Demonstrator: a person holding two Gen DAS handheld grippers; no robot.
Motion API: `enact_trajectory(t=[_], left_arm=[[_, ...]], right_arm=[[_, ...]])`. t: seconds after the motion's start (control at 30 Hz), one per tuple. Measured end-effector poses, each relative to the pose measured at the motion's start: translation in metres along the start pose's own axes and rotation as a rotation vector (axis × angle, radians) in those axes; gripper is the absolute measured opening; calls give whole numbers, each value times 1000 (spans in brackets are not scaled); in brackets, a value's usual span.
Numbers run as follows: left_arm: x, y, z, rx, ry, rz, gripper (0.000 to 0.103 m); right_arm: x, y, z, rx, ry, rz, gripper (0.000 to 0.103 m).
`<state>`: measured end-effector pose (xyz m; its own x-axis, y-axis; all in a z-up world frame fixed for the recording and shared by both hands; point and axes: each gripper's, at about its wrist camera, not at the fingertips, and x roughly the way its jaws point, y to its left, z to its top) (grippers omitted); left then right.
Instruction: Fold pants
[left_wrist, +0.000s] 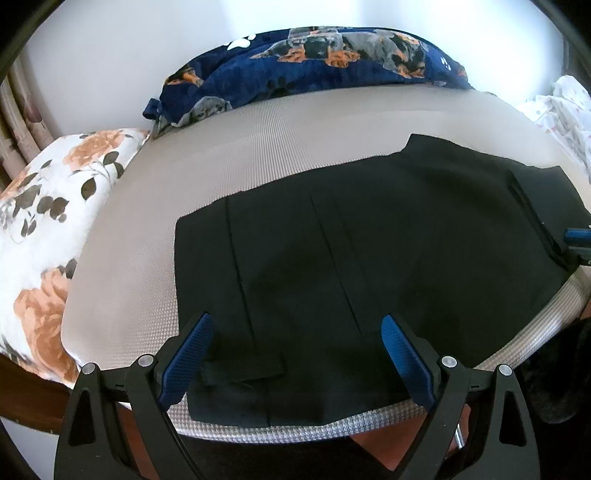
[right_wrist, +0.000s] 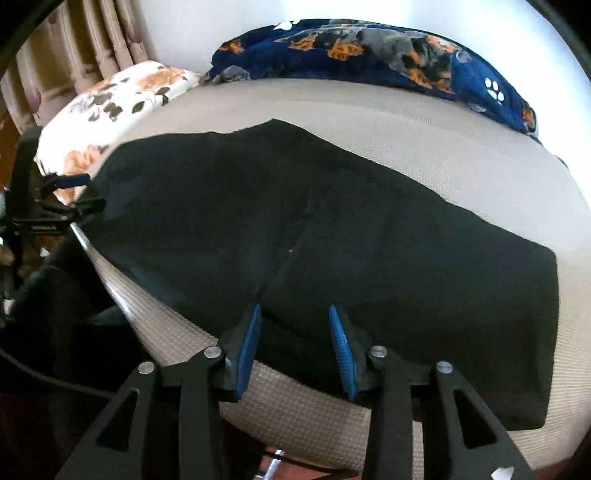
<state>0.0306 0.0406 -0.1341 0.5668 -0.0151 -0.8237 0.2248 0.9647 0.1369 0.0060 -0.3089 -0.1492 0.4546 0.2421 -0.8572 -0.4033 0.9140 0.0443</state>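
Black pants (left_wrist: 369, 240) lie flat on the beige mattress (left_wrist: 258, 147), folded in half, with the near edge at the mattress front. My left gripper (left_wrist: 297, 332) is wide open just above the pants' near left edge, holding nothing. My right gripper (right_wrist: 295, 325) is part open over the pants (right_wrist: 314, 240) at their near edge, a blue pad (right_wrist: 251, 339) on each side of a fabric crease. It shows at the right edge of the left wrist view (left_wrist: 578, 243). The left gripper shows at the left of the right wrist view (right_wrist: 70, 195).
A floral pillow (left_wrist: 44, 229) lies at the mattress's left end. A navy dog-print blanket (left_wrist: 314, 62) lies along the back by the white wall. White dotted fabric (left_wrist: 565, 110) sits at far right. Curtains (right_wrist: 85, 44) hang at back left. The mattress front edge (left_wrist: 332, 428) drops off below.
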Motion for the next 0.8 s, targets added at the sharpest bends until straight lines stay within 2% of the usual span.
enact_trajectory(t=[0.1, 0.2, 0.27, 0.33, 0.4, 0.43, 0.47, 0.63, 0.8], left_arm=[[1, 0, 0, -3, 5, 2, 92], [1, 1, 1, -10, 2, -1, 92], [3, 1, 0, -11, 8, -4, 92], [3, 1, -1, -8, 11, -3, 92], [2, 2, -1, -10, 7, -2, 92], [2, 2, -1, -12, 6, -3, 92], [2, 2, -1, -14, 5, -4, 92], [1, 3, -1, -14, 6, -4, 92], [2, 2, -2, -17, 9, -5, 92]], right_arm=[[0, 5, -1, -39, 7, -10, 38], [-1, 9, 5, -59, 10, 27, 39], [3, 12, 3, -91, 25, -28, 42], [6, 10, 4, -84, 37, -17, 42], [5, 11, 6, -96, 34, -31, 24], [6, 10, 7, -96, 38, -50, 8], [6, 5, 8, -69, 45, -54, 5], [0, -7, 10, 17, 27, 24, 2], [-3, 7, 7, -43, 2, 43, 2]])
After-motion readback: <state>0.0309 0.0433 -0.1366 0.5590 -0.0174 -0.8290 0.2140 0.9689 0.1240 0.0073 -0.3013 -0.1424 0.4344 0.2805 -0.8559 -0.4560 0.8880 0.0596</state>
